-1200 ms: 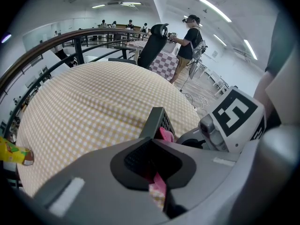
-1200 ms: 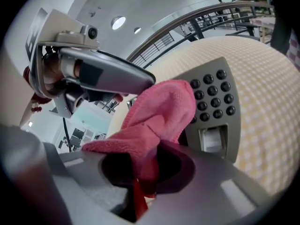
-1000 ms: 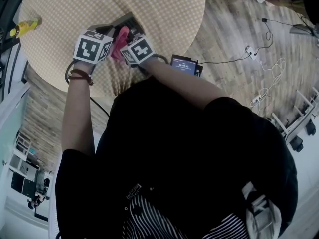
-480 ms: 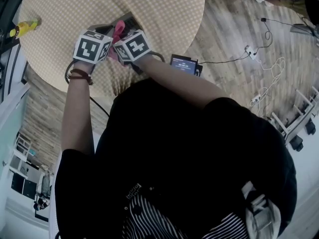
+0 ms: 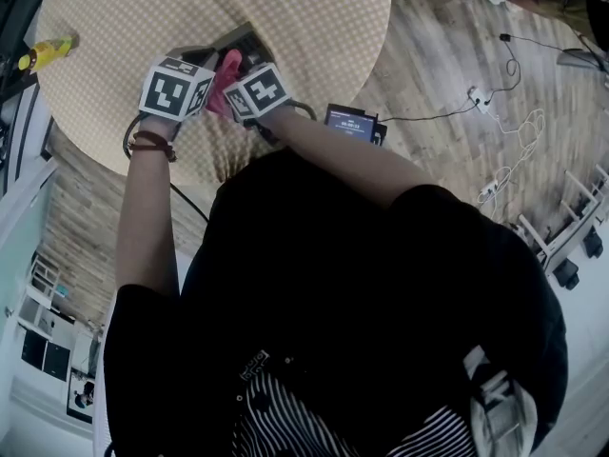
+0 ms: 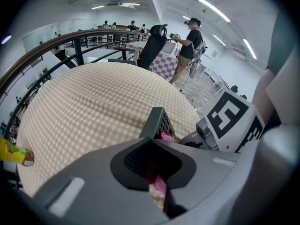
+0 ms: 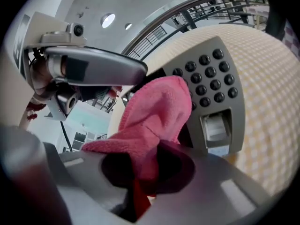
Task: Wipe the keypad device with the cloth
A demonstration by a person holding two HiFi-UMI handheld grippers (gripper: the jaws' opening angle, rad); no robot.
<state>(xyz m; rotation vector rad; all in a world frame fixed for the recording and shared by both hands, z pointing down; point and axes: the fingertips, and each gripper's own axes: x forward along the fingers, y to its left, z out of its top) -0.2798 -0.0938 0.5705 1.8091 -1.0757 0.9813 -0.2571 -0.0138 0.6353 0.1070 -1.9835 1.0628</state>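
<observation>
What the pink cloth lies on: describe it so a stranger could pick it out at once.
On the round table with the yellow checked cover, go to the edge nearest the person. The keypad device lies there, partly under the pink cloth held by the right gripper. It alone is a grey wedge with a grid of dark round buttons and a slot below.

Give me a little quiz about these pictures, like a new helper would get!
1. Which gripper holds the cloth? A) left B) right C) neither
2. True or false: the cloth hides every button on the keypad.
3. Fill in: the cloth's colour is ______.
Key: 1 B, the right gripper; 2 false, many buttons show; 3 pink.
</observation>
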